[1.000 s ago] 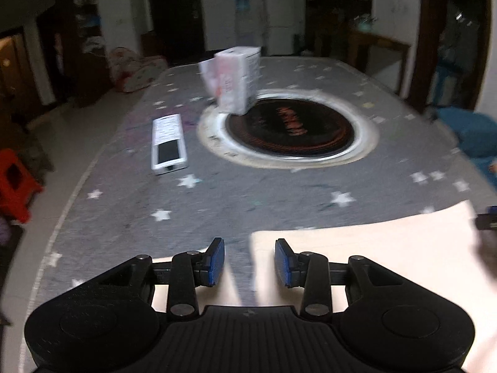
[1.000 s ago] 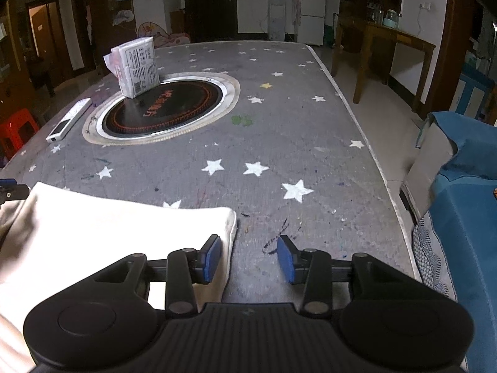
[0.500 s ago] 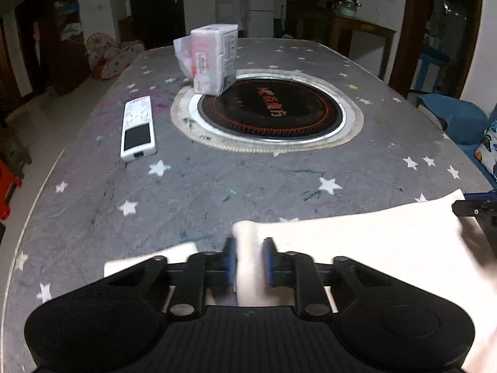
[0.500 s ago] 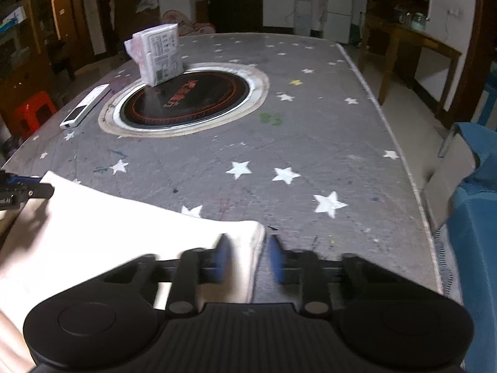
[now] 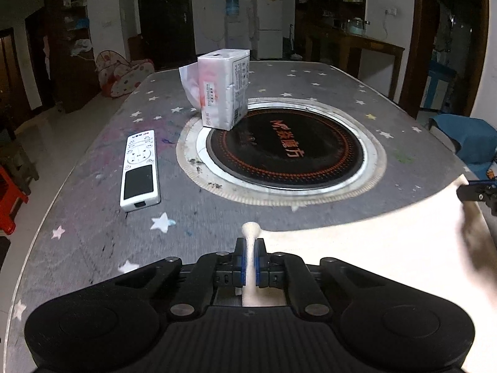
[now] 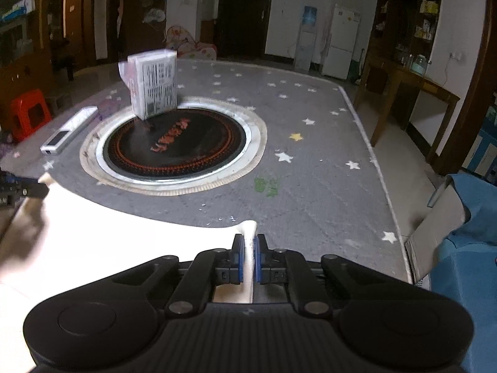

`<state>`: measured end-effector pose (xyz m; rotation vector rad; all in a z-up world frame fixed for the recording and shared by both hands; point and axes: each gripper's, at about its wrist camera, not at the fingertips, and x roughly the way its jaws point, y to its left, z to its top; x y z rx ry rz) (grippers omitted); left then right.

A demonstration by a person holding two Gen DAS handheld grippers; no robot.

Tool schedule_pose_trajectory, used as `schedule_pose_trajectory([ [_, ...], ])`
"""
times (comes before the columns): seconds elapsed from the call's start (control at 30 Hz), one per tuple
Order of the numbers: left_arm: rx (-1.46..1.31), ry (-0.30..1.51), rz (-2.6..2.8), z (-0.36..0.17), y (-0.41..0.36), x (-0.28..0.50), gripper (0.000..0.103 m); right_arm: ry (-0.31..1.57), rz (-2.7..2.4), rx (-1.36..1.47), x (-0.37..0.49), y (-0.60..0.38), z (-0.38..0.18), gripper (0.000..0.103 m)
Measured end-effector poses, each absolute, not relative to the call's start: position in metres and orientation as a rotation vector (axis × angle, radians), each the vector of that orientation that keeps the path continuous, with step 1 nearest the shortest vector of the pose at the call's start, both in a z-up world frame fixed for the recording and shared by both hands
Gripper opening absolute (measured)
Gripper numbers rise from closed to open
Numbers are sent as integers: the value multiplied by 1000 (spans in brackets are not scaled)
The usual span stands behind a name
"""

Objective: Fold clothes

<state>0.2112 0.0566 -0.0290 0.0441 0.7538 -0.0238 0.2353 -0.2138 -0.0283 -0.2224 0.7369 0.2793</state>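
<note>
Both grippers have closed since 1 second ago: the left gripper [image 5: 250, 259] and right gripper [image 6: 247, 258] each pinch a corner of the cream garment [image 5: 357, 258], lifted taut above the star-print table [image 6: 310, 171]. Folding has begun; next, I reckon, carry both corners forward evenly.

Orange Chinese characters on black cooktop [image 5: 285, 152]; tissue pack [image 5: 224, 88] print illegible.

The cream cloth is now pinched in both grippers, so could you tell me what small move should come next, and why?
Probably carry both corners forward together. The left gripper and right gripper are each shut on a corner of the cream cloth, and open grey star-patterned tabletop lies ahead.
</note>
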Motion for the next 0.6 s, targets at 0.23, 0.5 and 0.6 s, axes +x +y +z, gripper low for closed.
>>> schedule_pose_trajectory([
  [0.23,74,757,2,-34,56,222,10,780,283,-257,240,-210,-40,20],
  [0.5,66,728,-84,-7,38,177,12,771,409,-323,190,-200,-18,32],
  [0.6,62,755,-180,-8,22,151,12,776,467,-355,168,-192,-16,32],
])
